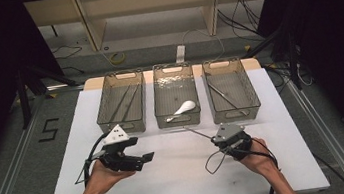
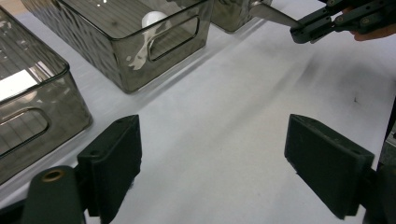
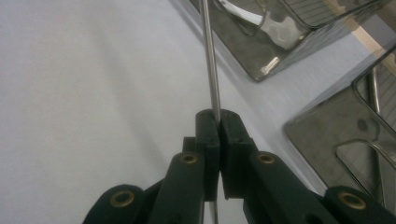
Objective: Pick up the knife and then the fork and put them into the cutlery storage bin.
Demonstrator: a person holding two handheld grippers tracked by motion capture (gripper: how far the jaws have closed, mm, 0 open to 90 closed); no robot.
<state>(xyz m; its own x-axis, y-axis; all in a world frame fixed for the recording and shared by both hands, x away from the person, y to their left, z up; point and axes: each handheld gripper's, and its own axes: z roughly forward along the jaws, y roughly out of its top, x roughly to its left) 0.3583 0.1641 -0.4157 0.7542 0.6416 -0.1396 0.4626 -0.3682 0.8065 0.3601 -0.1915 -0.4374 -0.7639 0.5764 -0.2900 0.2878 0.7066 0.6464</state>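
Observation:
My right gripper (image 1: 215, 140) (image 3: 219, 116) is shut on a thin metal stick (image 1: 198, 134) (image 3: 208, 46), which points up and left toward the middle bin (image 1: 179, 122). In the left gripper view the right gripper (image 2: 309, 31) holds the stick (image 2: 275, 15) at the top right. My left gripper (image 1: 142, 150) (image 2: 212, 163) hovers over the white table top (image 1: 180, 176), its jaws wide apart with nothing between them. A white spoon (image 1: 184, 108) (image 2: 152, 18) lies in the middle bin.
Three clear smoky bins stand in a row at the back of the table. The left bin (image 1: 124, 127) holds long thin sticks, and the right bin (image 1: 237, 115) holds a metal utensil. Bare white surface lies between the grippers and the front edge.

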